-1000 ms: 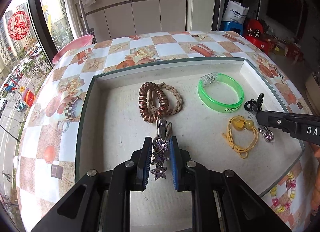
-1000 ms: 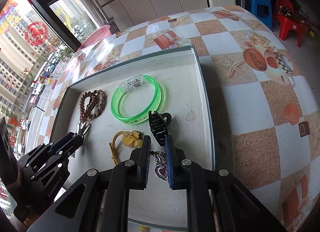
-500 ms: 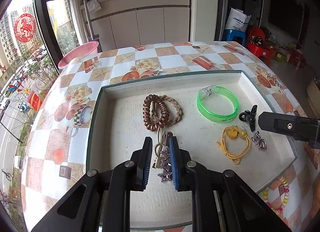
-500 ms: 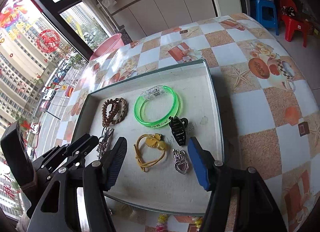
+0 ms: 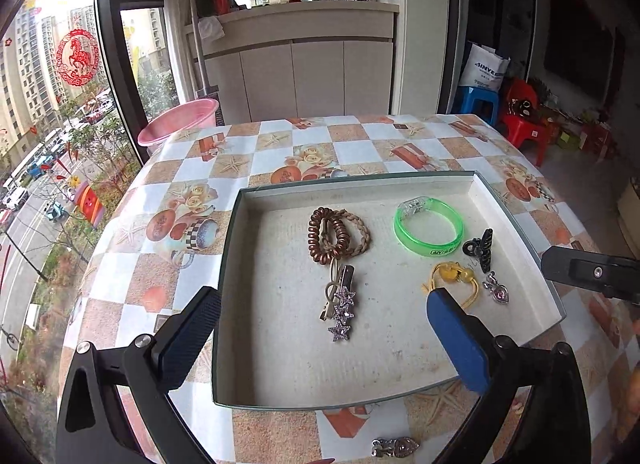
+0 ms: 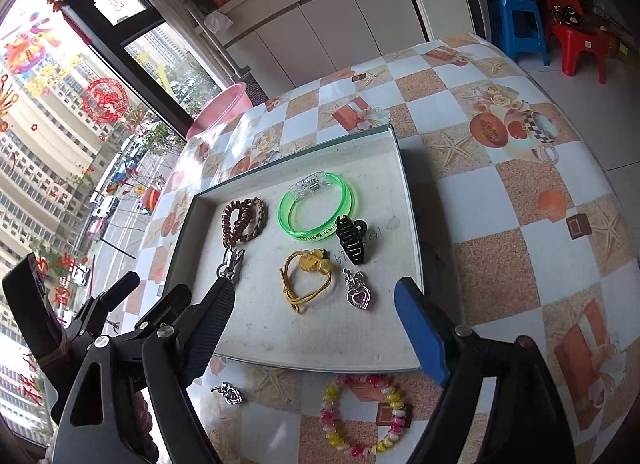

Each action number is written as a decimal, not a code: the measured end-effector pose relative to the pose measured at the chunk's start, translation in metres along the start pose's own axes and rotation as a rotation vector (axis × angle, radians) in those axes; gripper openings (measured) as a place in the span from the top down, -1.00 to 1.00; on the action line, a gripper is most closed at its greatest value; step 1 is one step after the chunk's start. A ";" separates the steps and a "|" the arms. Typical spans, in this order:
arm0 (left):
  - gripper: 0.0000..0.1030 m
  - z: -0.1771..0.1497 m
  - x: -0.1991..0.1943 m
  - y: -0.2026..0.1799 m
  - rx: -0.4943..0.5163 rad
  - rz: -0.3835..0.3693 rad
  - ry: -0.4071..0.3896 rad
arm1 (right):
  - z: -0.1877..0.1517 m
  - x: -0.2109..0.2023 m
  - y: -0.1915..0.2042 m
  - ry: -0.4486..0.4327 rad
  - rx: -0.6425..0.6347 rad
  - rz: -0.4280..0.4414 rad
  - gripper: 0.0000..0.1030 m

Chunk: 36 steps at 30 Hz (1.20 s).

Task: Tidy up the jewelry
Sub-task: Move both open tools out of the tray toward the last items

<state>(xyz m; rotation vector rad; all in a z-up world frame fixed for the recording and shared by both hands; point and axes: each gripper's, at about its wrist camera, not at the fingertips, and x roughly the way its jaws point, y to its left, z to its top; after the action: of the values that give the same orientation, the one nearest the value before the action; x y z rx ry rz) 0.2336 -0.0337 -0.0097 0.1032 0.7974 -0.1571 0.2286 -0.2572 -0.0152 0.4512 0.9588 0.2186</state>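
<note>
Jewelry lies in my shallow tray [image 5: 230, 248] on the checkered table [image 6: 500, 183]. My left gripper [image 5: 320, 330] has just been opening and now gapes wide, with nothing squeezed; the star hair clip [image 5: 340, 314] rests flat on the tray floor below it. My right gripper [image 6: 316, 314] has just been opening too, and it grips nothing. Under it sits the heart charm [image 6: 358, 296], beside the yellow hair tie [image 6: 306, 278]. Near them are the green bangle [image 6: 318, 211] and black claw clip [image 6: 351, 240].
</note>
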 end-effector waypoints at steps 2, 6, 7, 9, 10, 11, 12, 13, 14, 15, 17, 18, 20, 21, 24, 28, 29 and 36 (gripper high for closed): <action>-1.00 -0.007 -0.011 0.000 -0.004 -0.006 -0.004 | -0.008 -0.006 0.001 0.000 -0.003 0.008 -0.68; -1.00 -0.024 -0.030 0.000 -0.022 -0.033 0.005 | -0.024 -0.017 0.005 0.006 -0.017 0.000 -0.70; -1.00 -0.029 -0.034 0.000 -0.025 -0.039 0.009 | -0.028 -0.020 0.006 0.007 -0.023 -0.006 -0.70; -1.00 -0.039 -0.043 -0.001 -0.032 -0.052 0.013 | -0.037 -0.025 0.007 0.012 -0.033 -0.021 -0.90; -1.00 -0.044 -0.047 -0.001 -0.037 -0.060 0.016 | -0.041 -0.028 0.007 0.015 -0.038 -0.028 -1.00; -1.00 -0.049 -0.051 -0.001 -0.044 -0.067 0.017 | -0.046 -0.031 0.008 0.012 -0.041 -0.033 -0.99; -1.00 -0.054 -0.056 -0.001 -0.051 -0.075 0.020 | -0.050 -0.035 0.008 0.007 -0.044 -0.036 -0.99; -1.00 -0.058 -0.059 -0.001 -0.056 -0.081 0.022 | -0.054 -0.038 0.008 0.003 -0.046 -0.039 -0.99; -1.00 -0.063 -0.063 -0.001 -0.061 -0.087 0.024 | -0.058 -0.041 0.008 0.001 -0.044 -0.042 -0.99; -1.00 -0.067 -0.066 -0.002 -0.064 -0.092 0.027 | -0.061 -0.044 0.008 -0.002 -0.041 -0.043 -0.99; -1.00 -0.074 -0.072 -0.003 -0.071 -0.100 0.031 | -0.067 -0.050 0.007 -0.010 -0.038 -0.048 -0.99; -1.00 -0.078 -0.074 -0.004 -0.071 -0.105 0.033 | -0.070 -0.053 0.007 -0.013 -0.040 -0.054 -0.99; -1.00 -0.084 -0.078 -0.006 -0.071 -0.112 0.036 | -0.077 -0.058 0.007 -0.020 -0.046 -0.067 -0.99; -1.00 -0.086 -0.080 -0.007 -0.069 -0.115 0.039 | -0.080 -0.061 0.007 -0.024 -0.048 -0.068 -0.99; -1.00 -0.094 -0.085 -0.011 -0.059 -0.119 0.047 | -0.088 -0.066 0.006 -0.029 -0.049 -0.070 -0.99; -1.00 -0.105 -0.089 -0.016 -0.036 -0.094 0.060 | -0.098 -0.070 0.007 -0.035 -0.060 -0.073 -0.99; -1.00 -0.108 -0.089 -0.017 -0.032 -0.090 0.065 | -0.101 -0.071 0.007 -0.036 -0.064 -0.071 -0.99; -1.00 -0.129 -0.087 -0.018 -0.043 -0.064 0.102 | -0.121 -0.072 0.008 0.010 -0.089 -0.063 -0.99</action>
<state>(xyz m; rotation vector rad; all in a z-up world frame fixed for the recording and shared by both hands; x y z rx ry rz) 0.0797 -0.0231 -0.0379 0.0452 0.9061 -0.1963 0.0878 -0.2441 -0.0176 0.3378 0.9675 0.2060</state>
